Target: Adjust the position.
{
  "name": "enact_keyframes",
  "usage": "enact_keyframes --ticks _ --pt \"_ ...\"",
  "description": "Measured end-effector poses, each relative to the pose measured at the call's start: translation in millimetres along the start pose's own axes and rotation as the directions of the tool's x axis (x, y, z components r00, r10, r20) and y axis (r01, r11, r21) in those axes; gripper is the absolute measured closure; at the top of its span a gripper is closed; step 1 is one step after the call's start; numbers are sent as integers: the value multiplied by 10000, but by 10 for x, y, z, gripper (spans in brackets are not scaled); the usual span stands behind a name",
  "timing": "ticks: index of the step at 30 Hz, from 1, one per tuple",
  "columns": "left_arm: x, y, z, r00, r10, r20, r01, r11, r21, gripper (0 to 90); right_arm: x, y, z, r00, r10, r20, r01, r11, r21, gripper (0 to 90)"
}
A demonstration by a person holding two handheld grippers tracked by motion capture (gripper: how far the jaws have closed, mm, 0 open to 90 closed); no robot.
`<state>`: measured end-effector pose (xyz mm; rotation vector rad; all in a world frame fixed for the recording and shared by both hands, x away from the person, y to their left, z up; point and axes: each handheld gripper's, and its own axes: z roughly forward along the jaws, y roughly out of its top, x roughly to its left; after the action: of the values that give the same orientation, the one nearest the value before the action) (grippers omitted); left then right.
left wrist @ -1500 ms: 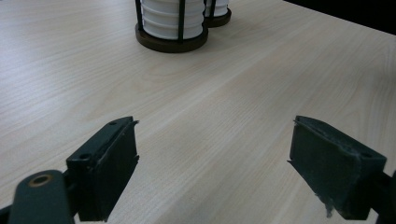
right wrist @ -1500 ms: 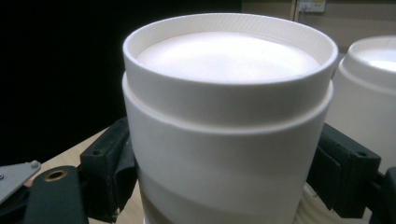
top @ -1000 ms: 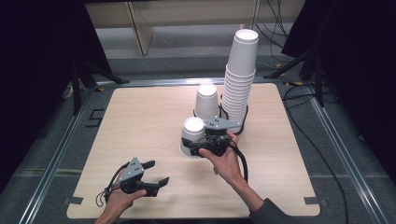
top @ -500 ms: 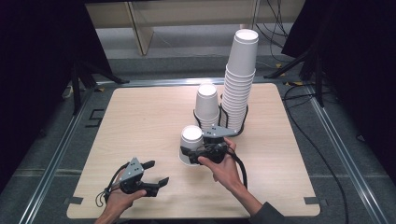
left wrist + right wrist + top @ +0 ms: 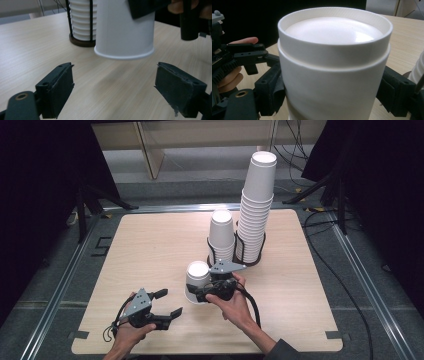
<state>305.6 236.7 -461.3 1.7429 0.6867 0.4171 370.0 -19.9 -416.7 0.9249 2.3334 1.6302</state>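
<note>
Inverted white cup [image 5: 197, 281] mid-surface [image 5: 150, 250], clamped by right gripper [image 5: 199, 294]; left gripper [image 5: 167, 303] released, near front edge; left half open.

White paper cup [image 5: 197, 281], black jaws, pale wood-grain table [image 5: 150, 250].

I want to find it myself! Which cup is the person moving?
Look at the tall stack of white cups in the black wire rack on the wooden table. Just in front stands one upside-down cup, alone. It is outside the rack, gripped by the right hand-held gripper.
</note>
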Motion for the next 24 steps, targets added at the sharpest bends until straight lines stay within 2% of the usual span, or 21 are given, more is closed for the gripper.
enact_keyframes --ticks 2,3,4,6,7,8,9,10,12,15,16,17,19,20,22,23,24 --pt "-15 18 10 9999 147 -16 -147 9999 -79 145 21 6 7 9995 -288 102 290 9995 -122 192" --pt "-28 31 20 9998 194 39 -194 9998 -109 145 21 6 7 9995 -288 102 290 9995 -122 192" --pt "-36 38 25 9997 234 76 -232 9996 -145 145 39 5 22 9997 -205 -134 203 9997 -162 192" --pt "-48 55 47 9991 390 149 -385 9988 -313 145 57 11 13 9997 -226 8 226 9997 -52 192" --pt "-53 59 56 9992 391 113 -387 9987 -333 145 51 14 26 9990 -444 17 444 9988 -221 193" --pt "-57 59 86 9992 387 12 -387 9990 -232 144 71 14 33 9996 -256 -122 252 9993 -286 193" --pt "-57 59 86 9992 387 12 -387 9990 -232 145 71 14 33 9996 -256 -122 252 9993 -286 193" --pt "-61 54 111 9996 293 -5 -293 9993 -235 145 82 26 32 9985 -528 -133 524 9981 -317 193" --pt "-57 44 148 9995 288 -140 -291 9993 -216 145 103 29 37 9987 -400 -311 392 9989 -256 193" --pt "-65 40 200 9998 161 -85 -164 9994 -294 145 148 32 66 9970 -589 -507 567 9975 -422 194" --pt "-69 42 202 9997 208 -89 -209 9997 -137 139 177 37 70 9966 -680 -455 660 9969 -432 194" --pt "-73 32 230 9999 154 51 -152 9993 -331 139 177 37 70 9966 -680 -455 660 9969 -432 194" --pt "-85 35 236 9996 250 -93 -251 9996 -123 97 208 35 78 9966 -634 -533 610 9971 -452 195" --pt "-88 29 253 9998 192 -42 -193 9995 -244 77 209 35 85 9954 -769 -574 739 9959 -527 195" --pt "-97 23 263 9999 140 -100 -142 9997 -173 45 236 32 98 9943 -612 -877 561 9966 -596 195" --pt "-97 20 272 9999 112 -66 -114 9997 -228 32 241 35 97 9939 -751 -809 702 9956 -623 195" --pt "-96 16 288 10000 58 20 -58 9993 -364 24 259 30 111 9925 -526 -1107 456 9969 -647 195"
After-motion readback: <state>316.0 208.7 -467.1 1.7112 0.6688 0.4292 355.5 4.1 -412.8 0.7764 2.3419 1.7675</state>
